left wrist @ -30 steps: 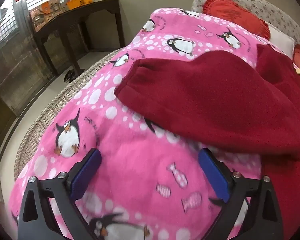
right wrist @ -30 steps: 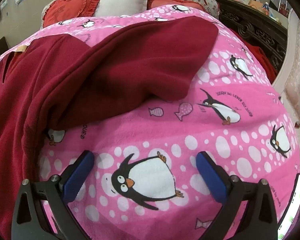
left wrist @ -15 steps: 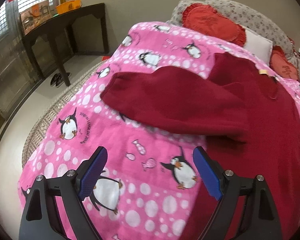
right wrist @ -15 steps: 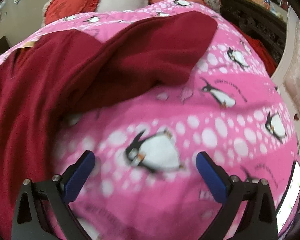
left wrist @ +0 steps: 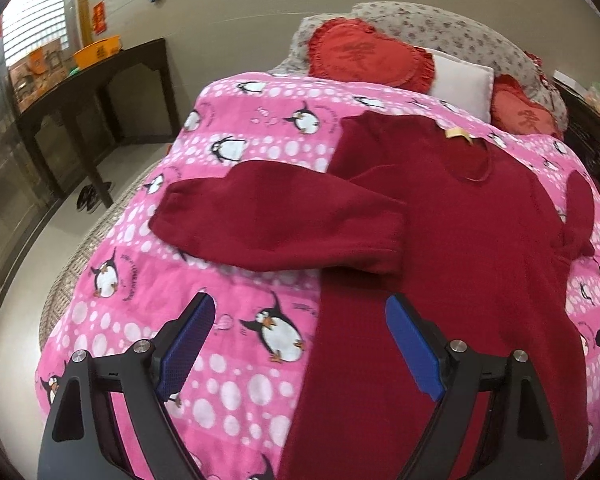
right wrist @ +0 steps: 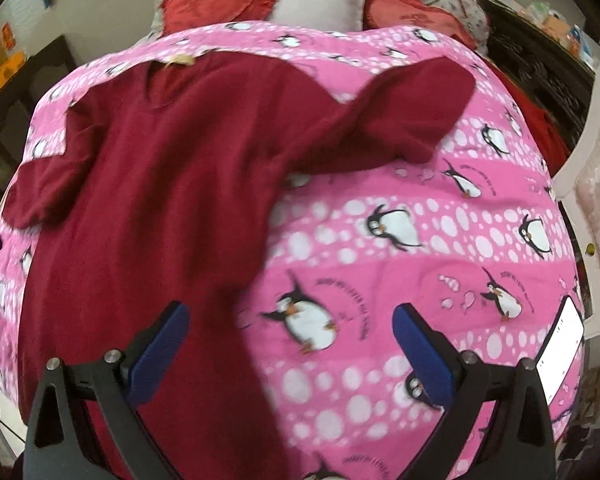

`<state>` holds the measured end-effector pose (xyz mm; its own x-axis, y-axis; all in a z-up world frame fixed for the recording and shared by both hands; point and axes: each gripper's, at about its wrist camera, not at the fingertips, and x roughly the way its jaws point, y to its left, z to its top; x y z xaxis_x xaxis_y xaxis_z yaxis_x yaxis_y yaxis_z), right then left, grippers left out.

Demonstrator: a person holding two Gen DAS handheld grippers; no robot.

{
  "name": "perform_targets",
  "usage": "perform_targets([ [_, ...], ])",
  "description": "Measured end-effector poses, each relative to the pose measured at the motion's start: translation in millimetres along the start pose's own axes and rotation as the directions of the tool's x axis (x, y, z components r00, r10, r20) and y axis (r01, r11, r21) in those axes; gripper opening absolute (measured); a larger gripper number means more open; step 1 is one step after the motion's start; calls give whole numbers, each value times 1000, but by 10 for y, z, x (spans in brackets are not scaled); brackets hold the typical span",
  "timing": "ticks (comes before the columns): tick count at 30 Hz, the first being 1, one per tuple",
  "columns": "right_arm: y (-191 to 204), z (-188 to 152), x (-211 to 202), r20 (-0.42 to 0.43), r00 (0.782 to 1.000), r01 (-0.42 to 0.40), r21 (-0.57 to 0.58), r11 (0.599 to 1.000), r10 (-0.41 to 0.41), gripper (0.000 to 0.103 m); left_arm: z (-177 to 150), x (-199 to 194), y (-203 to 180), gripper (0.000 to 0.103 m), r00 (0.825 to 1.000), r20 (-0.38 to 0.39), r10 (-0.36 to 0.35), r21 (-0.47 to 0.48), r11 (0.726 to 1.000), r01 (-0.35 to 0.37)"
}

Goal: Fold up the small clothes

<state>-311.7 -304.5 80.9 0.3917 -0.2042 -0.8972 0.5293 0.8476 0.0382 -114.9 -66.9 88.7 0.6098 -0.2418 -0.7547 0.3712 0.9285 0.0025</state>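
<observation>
Dark red sweater (left wrist: pixel 452 240) spread flat on the pink penguin blanket (left wrist: pixel 236 360) covering the bed, neckline with a small yellowish tag (left wrist: pixel 456 134) pointing toward the pillows. Left sleeve (left wrist: pixel 276 220) stretched sideways across the blanket toward the bed's edge, cuff lying free on the pink fabric; in the right wrist view, right sleeve (right wrist: pixel 400 116) angled up and outward, its cuff also resting on the blanket. Left gripper (left wrist: pixel 300 348) held above the sweater's lower left edge, jaws wide apart and holding nothing, one blue pad (left wrist: pixel 186 346) over the blanket and the other over red cloth. Right gripper (right wrist: pixel 292 352) likewise spread wide and empty, left pad over the sweater's hem side, right pad over a printed penguin (this view somewhat blurred, so whether either pad brushes the fabric is hard to say). At the head of the bed, a red heart-shaped cushion (left wrist: pixel 364 56), a white pillow (left wrist: pixel 460 84) and a floral pillow (left wrist: pixel 440 32) behind them. Beside the bed on the left, a dark wooden surface (left wrist: pixel 100 84) carrying an orange basin (left wrist: pixel 98 50), with shoes (left wrist: pixel 90 196) on the floor beneath.
</observation>
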Motion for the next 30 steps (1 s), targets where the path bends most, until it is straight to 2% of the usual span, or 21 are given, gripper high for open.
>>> perform_targets([
  [9, 388, 42, -157, 52, 998, -24, -34, 999, 25, 103, -16, -47, -107, 71, 1000, 2, -18, 26, 1000, 18],
  [30, 944, 213, -11, 47, 992, -113, -70, 991, 116, 103, -27, 178, 72, 71, 999, -49, 15, -13, 1000, -16],
])
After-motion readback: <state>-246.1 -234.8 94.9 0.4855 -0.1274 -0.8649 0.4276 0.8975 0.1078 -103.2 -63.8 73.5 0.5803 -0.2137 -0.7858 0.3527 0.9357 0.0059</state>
